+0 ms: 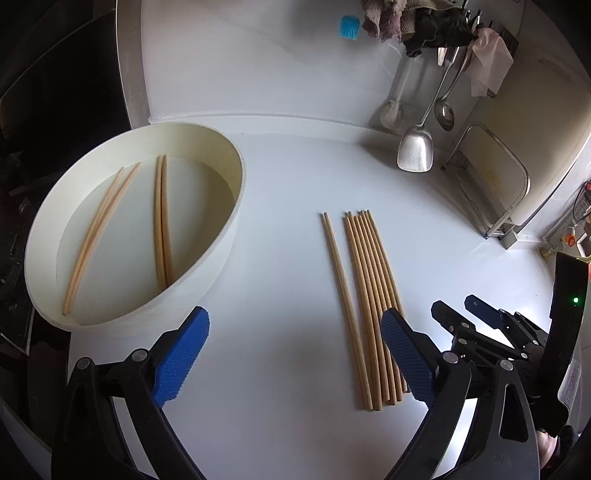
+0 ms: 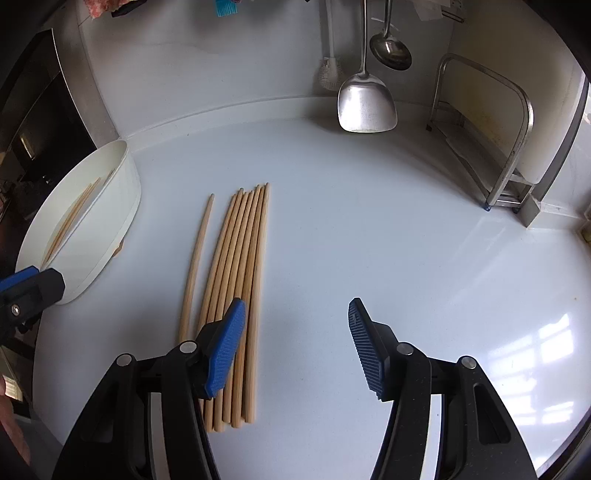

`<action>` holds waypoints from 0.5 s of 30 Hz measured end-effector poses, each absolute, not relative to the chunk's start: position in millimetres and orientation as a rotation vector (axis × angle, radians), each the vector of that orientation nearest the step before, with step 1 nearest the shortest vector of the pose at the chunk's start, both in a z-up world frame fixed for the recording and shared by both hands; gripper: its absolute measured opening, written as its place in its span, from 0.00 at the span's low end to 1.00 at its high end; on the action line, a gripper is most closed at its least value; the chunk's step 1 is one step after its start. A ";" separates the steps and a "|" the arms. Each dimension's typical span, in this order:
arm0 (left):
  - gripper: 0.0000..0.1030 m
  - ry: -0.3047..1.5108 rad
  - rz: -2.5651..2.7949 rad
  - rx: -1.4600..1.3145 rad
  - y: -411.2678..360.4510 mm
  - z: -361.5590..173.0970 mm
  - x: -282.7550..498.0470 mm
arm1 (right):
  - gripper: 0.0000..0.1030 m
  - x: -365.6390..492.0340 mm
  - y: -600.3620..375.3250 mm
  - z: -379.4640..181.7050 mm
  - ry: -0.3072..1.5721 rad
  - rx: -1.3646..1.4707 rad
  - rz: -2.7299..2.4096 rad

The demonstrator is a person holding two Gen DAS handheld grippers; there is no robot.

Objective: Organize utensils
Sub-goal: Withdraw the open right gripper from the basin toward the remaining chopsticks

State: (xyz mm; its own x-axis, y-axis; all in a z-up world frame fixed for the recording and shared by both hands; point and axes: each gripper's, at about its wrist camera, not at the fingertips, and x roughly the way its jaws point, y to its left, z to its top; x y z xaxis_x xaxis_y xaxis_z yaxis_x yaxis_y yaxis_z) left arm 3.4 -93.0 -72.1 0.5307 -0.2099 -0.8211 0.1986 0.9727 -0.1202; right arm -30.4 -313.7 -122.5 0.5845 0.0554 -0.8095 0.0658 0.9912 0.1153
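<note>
Several wooden chopsticks (image 1: pixel 364 295) lie side by side on the white counter, one a little apart to the left; they also show in the right wrist view (image 2: pixel 236 288). A white oval tub (image 1: pixel 225 236) at the left holds two pairs of chopsticks (image 1: pixel 162 218); the tub also shows in the right wrist view (image 2: pixel 122 206). My left gripper (image 1: pixel 295 354) is open and empty, between the tub and the loose chopsticks. My right gripper (image 2: pixel 295 347) is open and empty, its left finger over the near ends of the chopsticks. The right gripper also shows in the left wrist view (image 1: pixel 465 314).
A steel spatula (image 2: pixel 365 103) and a ladle (image 2: pixel 391 51) hang on the back wall. A metal rack (image 2: pixel 506 155) stands at the right back corner. A brush (image 2: pixel 330 70) leans at the wall. Cloths (image 1: pixel 406 18) hang above. A dark stove edge (image 1: pixel 55 92) lies left.
</note>
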 end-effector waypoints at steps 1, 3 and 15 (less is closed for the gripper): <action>0.90 0.981 -0.237 -0.013 -94.5 -76.4 4.4 | 0.54 -29.1 -314.0 -126.3 0.937 0.144 0.002; 0.90 0.981 -0.221 -0.015 -95.9 -85.0 5.6 | 0.54 -24.9 -312.7 -133.5 0.930 0.128 0.005; 0.90 0.971 -0.173 0.044 -104.3 -107.4 5.3 | 0.54 -17.3 -310.9 -152.6 0.924 0.106 0.012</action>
